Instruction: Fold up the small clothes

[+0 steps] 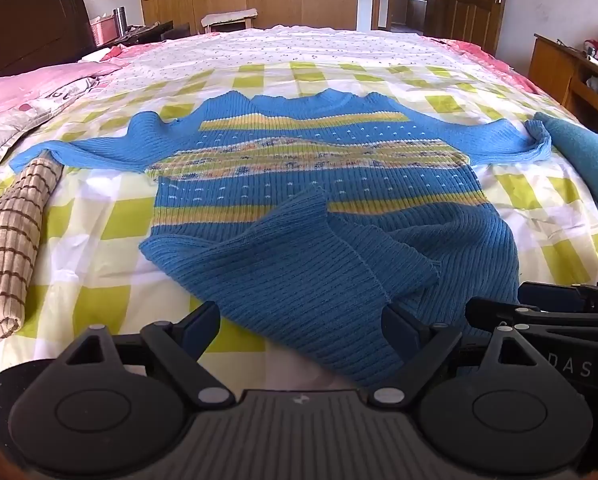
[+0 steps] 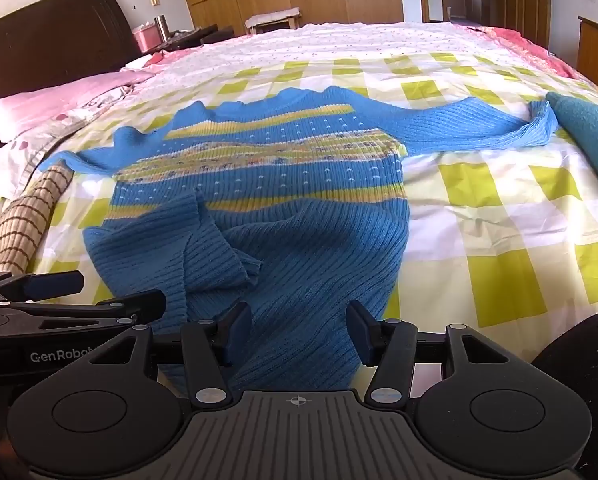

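Checked bedspread; "GenRobot" lettering on left gripper.

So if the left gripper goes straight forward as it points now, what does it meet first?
Most likely the blue sweater: its turned-up hem lies directly ahead of the left gripper, whose jaws stand open. Depth is unclear, so how close it already is cannot be told.

Blue sweater spread before the open left claw.
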The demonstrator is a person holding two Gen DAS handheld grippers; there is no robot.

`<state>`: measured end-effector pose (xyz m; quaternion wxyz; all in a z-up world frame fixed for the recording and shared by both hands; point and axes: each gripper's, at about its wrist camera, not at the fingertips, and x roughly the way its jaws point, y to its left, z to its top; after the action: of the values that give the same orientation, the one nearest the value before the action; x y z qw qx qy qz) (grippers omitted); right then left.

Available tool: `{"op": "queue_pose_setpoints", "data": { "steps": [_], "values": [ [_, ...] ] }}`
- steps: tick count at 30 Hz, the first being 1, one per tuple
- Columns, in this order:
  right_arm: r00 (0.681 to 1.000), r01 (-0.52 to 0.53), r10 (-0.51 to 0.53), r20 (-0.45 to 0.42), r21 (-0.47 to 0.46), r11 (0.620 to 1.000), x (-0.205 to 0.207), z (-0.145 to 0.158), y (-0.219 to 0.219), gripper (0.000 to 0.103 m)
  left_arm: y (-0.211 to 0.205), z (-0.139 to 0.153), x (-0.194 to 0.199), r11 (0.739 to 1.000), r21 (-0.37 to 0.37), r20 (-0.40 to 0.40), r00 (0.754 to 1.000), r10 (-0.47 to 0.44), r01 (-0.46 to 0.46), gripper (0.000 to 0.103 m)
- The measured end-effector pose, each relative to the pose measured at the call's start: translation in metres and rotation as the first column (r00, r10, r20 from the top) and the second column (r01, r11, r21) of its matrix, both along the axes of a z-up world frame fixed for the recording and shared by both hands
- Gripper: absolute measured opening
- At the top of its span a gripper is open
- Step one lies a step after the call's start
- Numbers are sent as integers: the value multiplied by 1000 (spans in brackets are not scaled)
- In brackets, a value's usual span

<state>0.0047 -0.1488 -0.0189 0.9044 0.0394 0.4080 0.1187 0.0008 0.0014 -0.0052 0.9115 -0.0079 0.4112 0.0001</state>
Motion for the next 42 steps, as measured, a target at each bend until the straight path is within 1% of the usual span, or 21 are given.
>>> {"op": "queue_pose_setpoints", "data": {
  "steps": [7, 9, 12, 16, 20, 25, 29, 34, 39, 42],
  "values": [
    [1000, 0, 0, -2, -2, 1000, 1, -3, -3, 52, -1, 1, 0, 1000, 3, -5, 1000, 1, -1, 93],
    [1000, -2, 2, -8, -12, 1000, 3, 0, 0, 52, 0, 1, 0, 1000, 5, -5, 1000, 1, -1, 93],
    [1000, -5, 5, -9, -17, 1000, 3, 0, 0, 52, -2, 0, 1, 1000, 17, -5, 1000, -2, 2, 92],
    [1000, -23, 23, -5, -36, 999, 2, -1, 2, 52, -4, 2, 0, 999, 38, 1, 1000, -13, 13, 92],
    [999, -36, 36, 6, -58, 998, 2, 1, 4, 52, -5, 6, -2, 999, 32, 16, 999, -29, 29, 91],
    [999, -34, 35, 10, -49, 998, 0, 2, 0, 52, -7, 9, -3, 999, 21, 20, 999, -36, 36, 92],
    [999, -31, 31, 13, -34, 999, -4, 4, -5, 52, -12, 13, -7, 998, 42, 40, 998, -44, 43, 92],
    [1000, -21, 21, 10, -30, 999, -7, 3, -11, 52, -17, 13, -8, 998, 43, 44, 997, -57, 55, 92],
    [1000, -11, 11, 17, -29, 1000, -8, 4, -12, 52, -18, 15, -9, 996, 61, 60, 996, -67, 63, 92],
    [1000, -18, 19, 24, -34, 999, -8, 6, -9, 52, -14, 15, -10, 997, 47, 69, 996, -62, 58, 92]
  ]
}}
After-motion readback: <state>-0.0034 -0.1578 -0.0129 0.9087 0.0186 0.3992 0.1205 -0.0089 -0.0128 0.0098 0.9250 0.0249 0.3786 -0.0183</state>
